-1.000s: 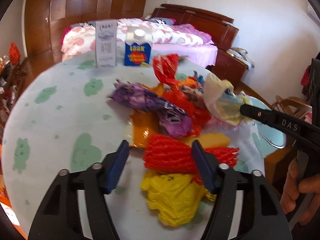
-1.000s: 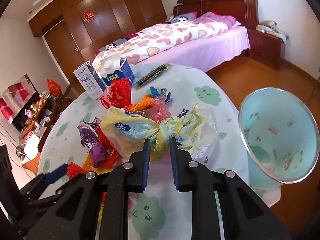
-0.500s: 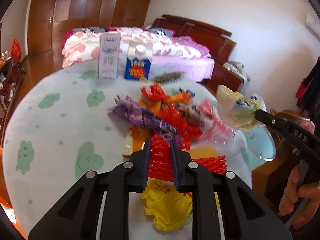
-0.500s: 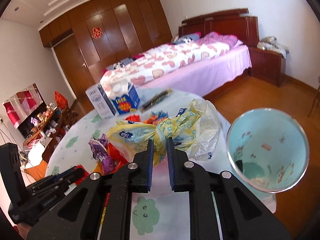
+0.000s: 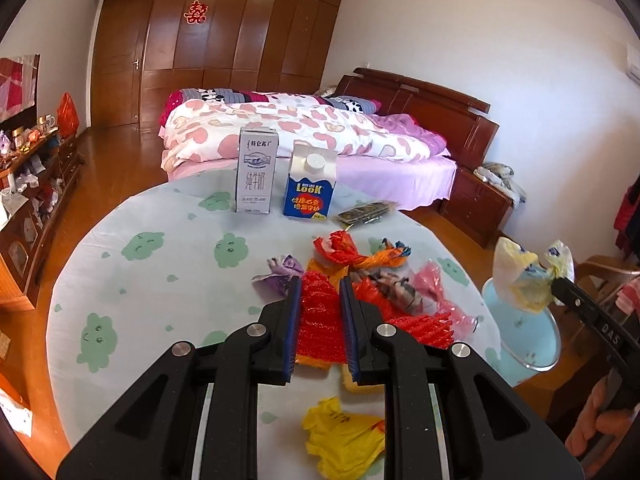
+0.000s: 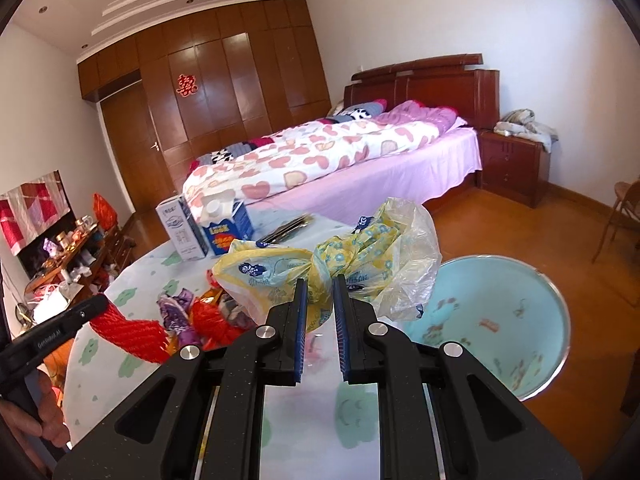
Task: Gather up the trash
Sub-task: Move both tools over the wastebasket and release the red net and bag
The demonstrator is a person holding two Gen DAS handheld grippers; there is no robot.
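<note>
Left wrist view: jaws pinch red mesh (image 5: 320, 320) lengthwise ahead; right jaws pinch crosswise yellow bag (image 6: 320, 276).

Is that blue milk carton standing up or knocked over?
Upright. The blue carton stands on its base on the table, its white cap on top.

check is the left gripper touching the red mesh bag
Touching. The left wrist view shows the left gripper shut on the red mesh bag.
</note>
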